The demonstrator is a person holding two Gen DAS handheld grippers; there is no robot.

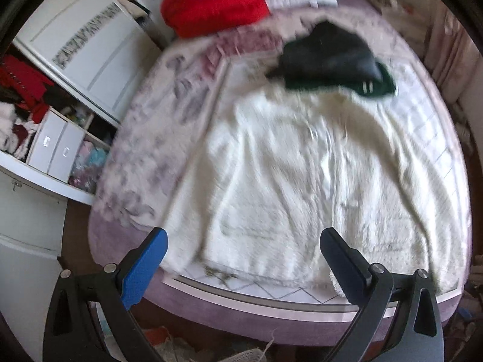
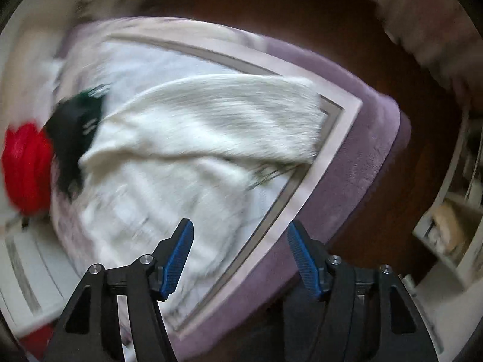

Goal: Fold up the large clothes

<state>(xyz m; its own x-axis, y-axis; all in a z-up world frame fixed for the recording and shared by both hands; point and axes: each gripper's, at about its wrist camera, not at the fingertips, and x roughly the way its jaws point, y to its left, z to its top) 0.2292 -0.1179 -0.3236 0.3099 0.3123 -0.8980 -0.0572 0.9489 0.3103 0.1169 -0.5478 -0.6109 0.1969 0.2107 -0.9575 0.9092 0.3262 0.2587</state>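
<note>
A large fluffy white garment point(image 1: 302, 181) lies spread flat on the bed point(image 1: 271, 307), its hem near the bed's front edge. My left gripper point(image 1: 243, 238) is open and empty, held above the hem. In the right wrist view the white garment point(image 2: 187, 138) shows one sleeve laid out toward the bed corner. My right gripper point(image 2: 240, 226) is open and empty, above the garment's edge and the bed's border point(image 2: 302, 193). Both views are blurred by motion.
A dark black-and-green garment point(image 1: 332, 57) lies at the far end of the bed, and also shows in the right wrist view point(image 2: 75, 126). A red pillow point(image 1: 214, 0) sits behind it. An open wardrobe with drawers point(image 1: 54, 147) stands left. Brown floor point(image 2: 392, 181) surrounds the bed.
</note>
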